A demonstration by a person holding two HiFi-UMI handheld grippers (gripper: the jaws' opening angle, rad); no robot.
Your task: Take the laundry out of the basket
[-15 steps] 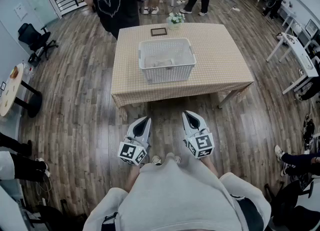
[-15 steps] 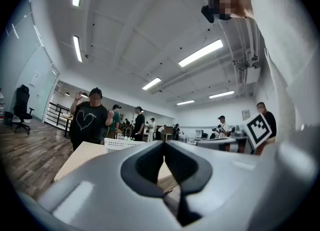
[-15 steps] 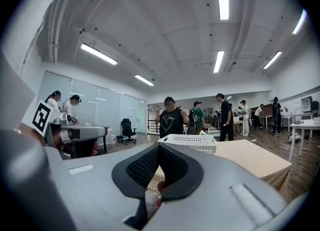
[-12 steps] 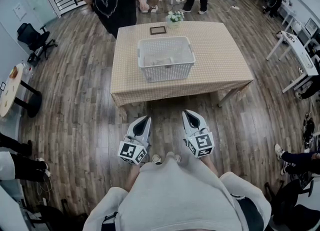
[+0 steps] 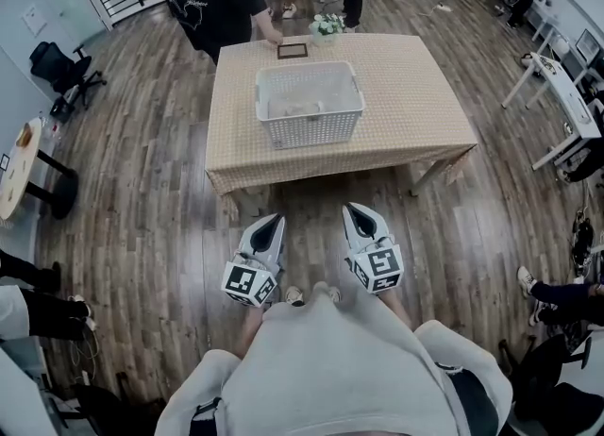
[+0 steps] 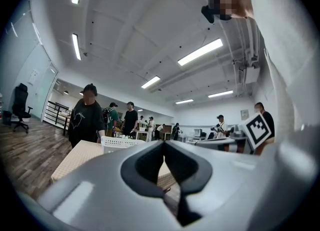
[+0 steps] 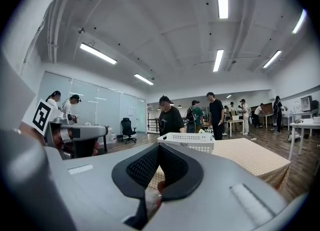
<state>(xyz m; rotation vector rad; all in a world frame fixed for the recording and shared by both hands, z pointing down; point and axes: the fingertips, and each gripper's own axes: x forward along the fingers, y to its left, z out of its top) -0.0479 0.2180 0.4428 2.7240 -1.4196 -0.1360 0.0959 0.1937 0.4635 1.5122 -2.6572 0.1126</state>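
Note:
A white slotted laundry basket [image 5: 310, 104] stands in the middle of a table with a beige checked cloth [image 5: 415, 104]; pale laundry [image 5: 300, 102] lies inside it. The basket's rim also shows far ahead in the left gripper view [image 6: 120, 143] and in the right gripper view [image 7: 186, 141]. My left gripper [image 5: 270, 226] and right gripper [image 5: 356, 213] hang side by side over the floor, a step short of the table's near edge. Both have their jaws together with nothing between them.
A person in a black T-shirt [image 5: 212, 0] stands at the table's far left corner, a hand by a small dark picture frame [image 5: 292, 50]. A flower pot [image 5: 327, 25] sits on the far edge. Other people, a black office chair [image 5: 58, 71] and white desks [image 5: 566, 94] stand around on the wood floor.
The table and basket sit slightly higher in the head view. The person in black has stepped to the table's far corner and reached a hand to the picture frame. Both grippers hold their pose.

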